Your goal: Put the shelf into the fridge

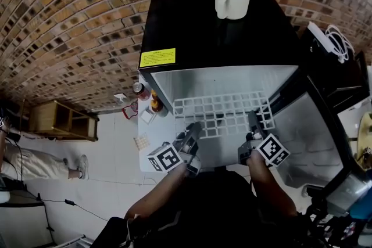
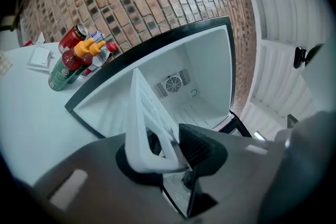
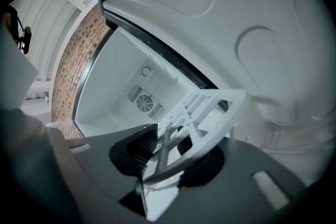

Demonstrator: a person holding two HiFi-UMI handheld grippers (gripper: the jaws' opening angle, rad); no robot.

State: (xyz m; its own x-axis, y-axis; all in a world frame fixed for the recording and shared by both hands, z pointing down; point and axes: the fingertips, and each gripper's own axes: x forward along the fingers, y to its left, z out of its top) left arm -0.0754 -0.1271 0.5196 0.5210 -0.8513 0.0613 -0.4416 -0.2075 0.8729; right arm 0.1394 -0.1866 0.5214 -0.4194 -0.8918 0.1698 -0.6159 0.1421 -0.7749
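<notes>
I had the shelf [image 1: 224, 108] clamped at its near edge by both the left tool [image 1: 193, 129] and the right tool [image 1: 254, 125], with its far edge reaching into the open fridge [image 1: 221, 81]. I judged it best to keep it level and push both sides evenly to avoid jamming.

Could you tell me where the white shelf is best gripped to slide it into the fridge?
Grip the shelf by its near edge bar, left tool and right tool toward opposite ends, from the open fridge front: it is a wide, flat grid of thin bars.
</notes>
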